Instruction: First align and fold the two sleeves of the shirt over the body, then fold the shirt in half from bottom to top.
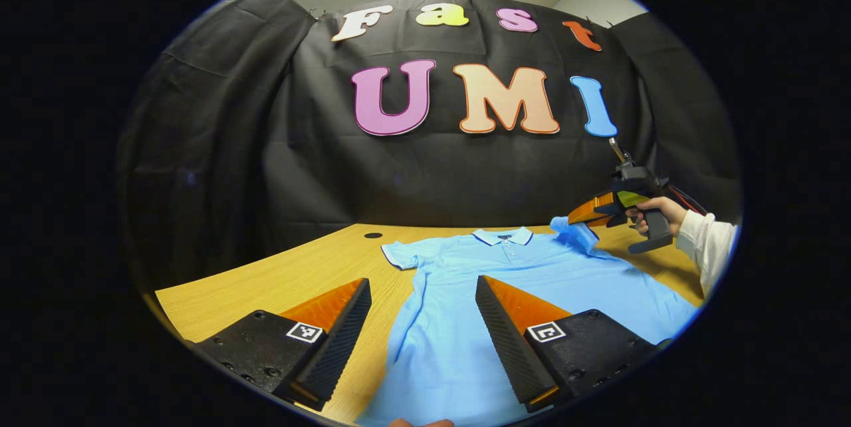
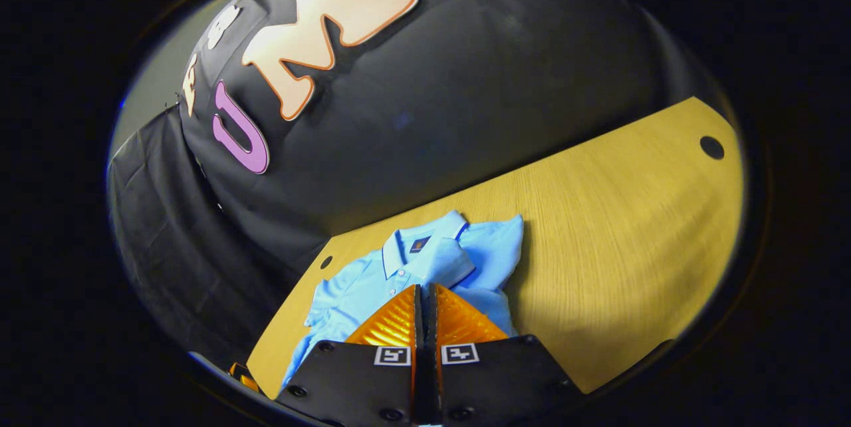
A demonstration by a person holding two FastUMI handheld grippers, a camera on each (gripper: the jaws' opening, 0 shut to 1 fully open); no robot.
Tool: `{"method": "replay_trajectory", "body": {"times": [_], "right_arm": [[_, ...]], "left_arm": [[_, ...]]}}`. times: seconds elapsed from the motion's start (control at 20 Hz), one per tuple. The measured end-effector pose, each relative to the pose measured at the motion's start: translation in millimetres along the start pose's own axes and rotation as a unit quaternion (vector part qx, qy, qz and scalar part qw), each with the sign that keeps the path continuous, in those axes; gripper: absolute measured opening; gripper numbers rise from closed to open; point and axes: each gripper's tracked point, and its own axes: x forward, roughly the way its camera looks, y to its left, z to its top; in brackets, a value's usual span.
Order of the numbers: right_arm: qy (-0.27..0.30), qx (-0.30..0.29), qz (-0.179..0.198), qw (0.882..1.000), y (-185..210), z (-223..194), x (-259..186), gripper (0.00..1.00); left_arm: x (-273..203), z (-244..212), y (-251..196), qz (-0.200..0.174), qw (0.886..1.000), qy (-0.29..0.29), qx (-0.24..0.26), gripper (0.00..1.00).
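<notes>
A light blue polo shirt (image 1: pixel 532 274) lies face up on the wooden table, collar toward the far wall. In the left gripper view my left gripper (image 1: pixel 422 284) hovers open over the shirt's lower left side, with nothing between its fingers. Far to the right, a hand holds my right gripper (image 1: pixel 573 219), shut on the shirt's right sleeve (image 1: pixel 573 233) and lifting it off the table. In the right gripper view the right gripper (image 2: pixel 423 295) has its fingers pressed together on the sleeve cloth (image 2: pixel 492 251), with the collar (image 2: pixel 425 247) just beyond. The left sleeve (image 1: pixel 401 255) lies flat.
The wooden table (image 1: pixel 279 281) has bare surface left of the shirt and a wide bare stretch (image 2: pixel 618 227) on its other side. Small round holes (image 1: pixel 373 235) (image 2: pixel 711 146) sit near the table's back edge. A white sleeve (image 1: pixel 708 244) reaches in from the right.
</notes>
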Motion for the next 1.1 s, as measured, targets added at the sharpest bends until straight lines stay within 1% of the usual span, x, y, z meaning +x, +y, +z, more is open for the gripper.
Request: {"method": "replay_trajectory", "body": {"times": [0.15, 0.2, 0.25, 0.3, 0.35, 0.4, 0.5, 0.6, 0.65, 0.75, 0.9, 1.1], "right_arm": [[-0.001, 0.006, 0.015, 1.000, 7.5, -6.3, 4.1, 0.01], [-0.002, 0.009, 0.023, 1.000, 11.7, -7.9, 4.2, 0.03], [0.001, 0.013, 0.025, 1.000, 11.8, -10.1, 5.6, 0.10], [0.006, 0.017, 0.026, 0.999, 11.3, -13.8, 5.2, 0.10], [0.012, 0.024, 0.031, 0.999, 12.6, -16.1, 4.5, 0.05], [0.018, 0.027, 0.033, 0.999, 13.0, -19.0, 6.0, 0.10], [0.025, 0.030, 0.040, 0.998, 14.6, -23.8, 4.0, 0.41], [0.031, 0.032, 0.045, 0.998, 16.6, -27.9, 1.7, 0.61], [0.030, 0.026, 0.042, 0.998, 15.9, -28.8, 1.1, 0.55], [0.020, 0.008, 0.041, 0.999, 16.2, -24.7, 0.7, 0.94], [-0.004, -0.024, 0.038, 0.999, 21.6, -15.4, -8.9, 0.95], [-0.042, -0.071, 0.017, 0.996, 23.1, 5.1, -23.5, 0.97]], "left_arm": [[0.2, 0.5, 0.3, 0.001, 1.000, -0.001, 0.000, 0.95], [0.1, 0.3, 0.0, 0.001, 1.000, -0.001, 0.000, 0.95], [0.2, -0.2, 0.4, 0.001, 1.000, -0.001, 0.000, 0.95], [0.2, -0.1, 0.3, 0.001, 1.000, -0.001, 0.000, 0.95], [0.0, -0.2, 0.3, 0.001, 1.000, -0.001, 0.000, 0.95], [0.0, 0.1, 0.4, 0.001, 1.000, 0.000, 0.000, 0.95], [-0.2, 0.2, 0.5, 0.001, 1.000, -0.001, 0.001, 0.95], [0.0, -0.1, 0.4, 0.001, 1.000, 0.000, 0.001, 0.95], [-0.1, 0.2, 0.7, 0.001, 1.000, 0.000, 0.001, 0.95], [-0.3, 0.2, 0.5, 0.002, 1.000, 0.001, 0.001, 0.95], [-0.8, 1.1, 0.1, 0.000, 1.000, -0.003, -0.001, 0.95], [1.3, 3.4, -3.4, -0.009, 1.000, -0.010, -0.005, 0.95]]}}
